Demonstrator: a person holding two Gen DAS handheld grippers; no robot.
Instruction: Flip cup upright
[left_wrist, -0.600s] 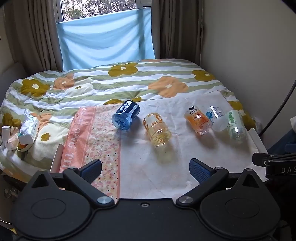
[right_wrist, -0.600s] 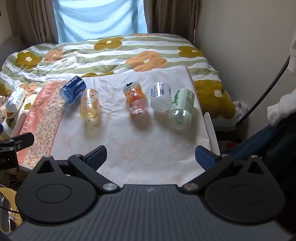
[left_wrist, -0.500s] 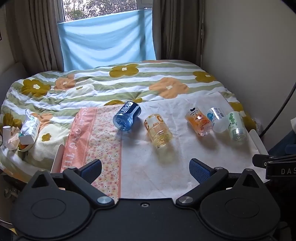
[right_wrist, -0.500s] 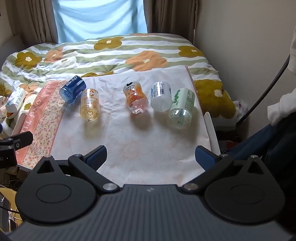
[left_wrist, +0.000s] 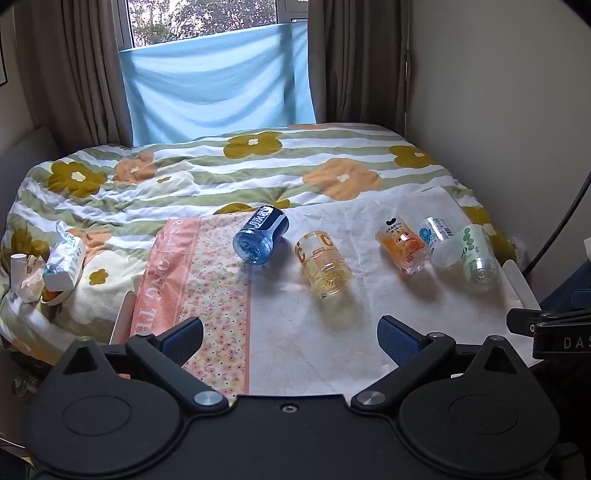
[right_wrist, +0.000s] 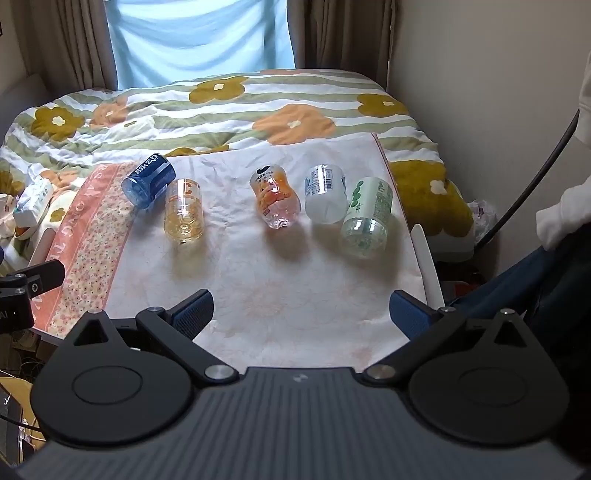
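Several plastic cups lie on their sides in a row on a white cloth (left_wrist: 314, 332) on the bed: a blue cup (left_wrist: 260, 235) (right_wrist: 149, 181), a yellow cup (left_wrist: 322, 264) (right_wrist: 183, 211), an orange cup (left_wrist: 402, 244) (right_wrist: 275, 195), a clear white-labelled cup (left_wrist: 437, 236) (right_wrist: 325, 194) and a green cup (left_wrist: 476, 253) (right_wrist: 367, 216). My left gripper (left_wrist: 290, 336) is open and empty, short of the blue and yellow cups. My right gripper (right_wrist: 301, 312) is open and empty, short of the orange cup.
A pink patterned cloth (left_wrist: 192, 280) lies at the left of the white cloth. A tissue pack (left_wrist: 64, 260) and small clutter lie on the floral quilt (left_wrist: 221, 173) at far left. A wall (left_wrist: 498, 110) runs along the right. A person's leg (right_wrist: 535, 280) is at the right.
The left wrist view has tilted up slightly, so the cups sit a little lower in it. The right gripper has barely moved. Both grippers stay open.
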